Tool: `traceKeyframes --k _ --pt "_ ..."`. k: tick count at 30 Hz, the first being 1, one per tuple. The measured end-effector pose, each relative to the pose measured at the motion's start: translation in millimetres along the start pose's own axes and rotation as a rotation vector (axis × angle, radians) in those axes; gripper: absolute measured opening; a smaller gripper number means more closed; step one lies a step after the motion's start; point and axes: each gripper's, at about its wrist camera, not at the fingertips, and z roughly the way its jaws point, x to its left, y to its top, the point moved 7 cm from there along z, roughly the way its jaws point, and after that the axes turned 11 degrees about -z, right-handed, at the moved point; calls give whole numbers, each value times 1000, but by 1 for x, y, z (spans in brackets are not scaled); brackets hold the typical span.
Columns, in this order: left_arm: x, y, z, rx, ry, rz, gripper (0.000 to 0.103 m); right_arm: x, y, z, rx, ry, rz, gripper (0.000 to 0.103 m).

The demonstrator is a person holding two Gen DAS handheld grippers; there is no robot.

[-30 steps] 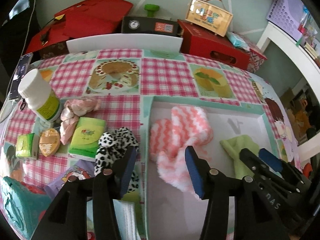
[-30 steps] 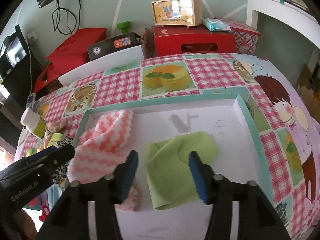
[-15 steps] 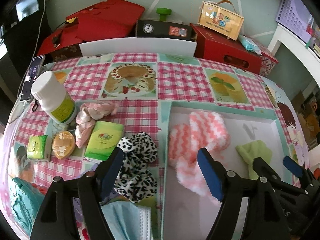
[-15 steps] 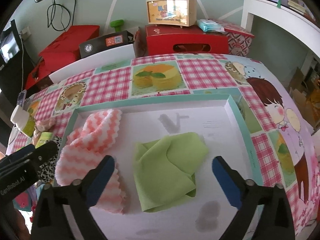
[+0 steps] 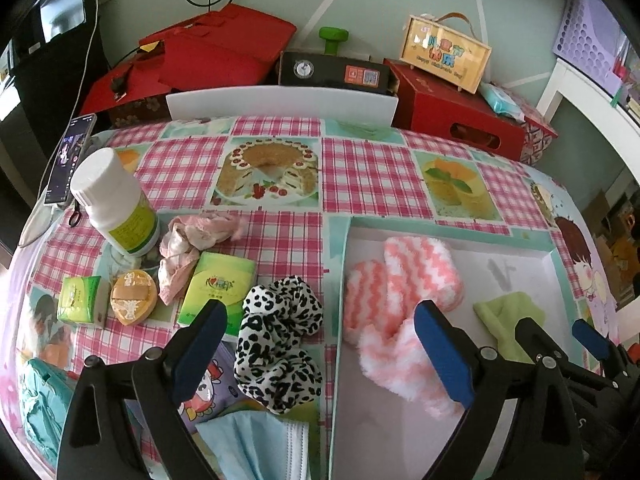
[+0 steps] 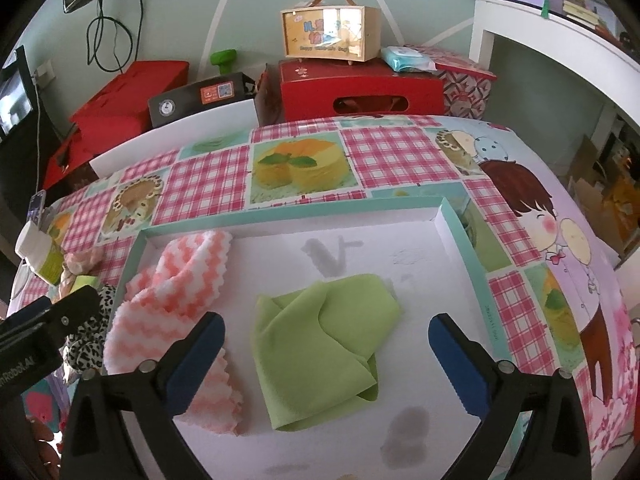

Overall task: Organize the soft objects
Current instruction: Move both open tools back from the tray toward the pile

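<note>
A white tray with a teal rim (image 5: 520, 240) (image 6: 460, 240) holds a pink-and-white zigzag cloth (image 5: 400, 292) (image 6: 176, 280) and a folded green cloth (image 5: 512, 316) (image 6: 320, 344). My right gripper (image 6: 326, 332) is open above the green cloth, its pads well clear of it. My left gripper (image 5: 320, 332) hovers over the tray's left rim with its jaws opening and nothing gripped. Under it, on the tablecloth, lies a leopard-print cloth (image 5: 280, 340). A crumpled pale pink cloth (image 5: 192, 236) lies further left, and a blue face mask (image 5: 256, 440) at the near edge.
A white bottle (image 5: 116, 204), green tissue packs (image 5: 220, 288), a round orange packet (image 5: 134, 298) and a phone (image 5: 68, 160) crowd the left of the table. Red boxes (image 6: 360, 84) and a wooden case (image 6: 328, 32) stand behind the table's far edge.
Both pairs of jaws have spread wide. The green cloth, closely flanked by the right fingers before, lies free in the tray. The left view now takes in more of the leopard cloth and the mask.
</note>
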Motion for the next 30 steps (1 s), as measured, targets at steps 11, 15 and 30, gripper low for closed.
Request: traceKeyframes --k 11,15,30 --pt "2 16 -19 -118 -49 6 95 3 14 -18 -116 -13 13 103" --pt "8 22 -23 -135 -90 -30 95 7 17 -17 -129 -24 14 103" --pt "38 43 -37 -148 -127 -60 95 45 29 -18 -132 68 -34 103"
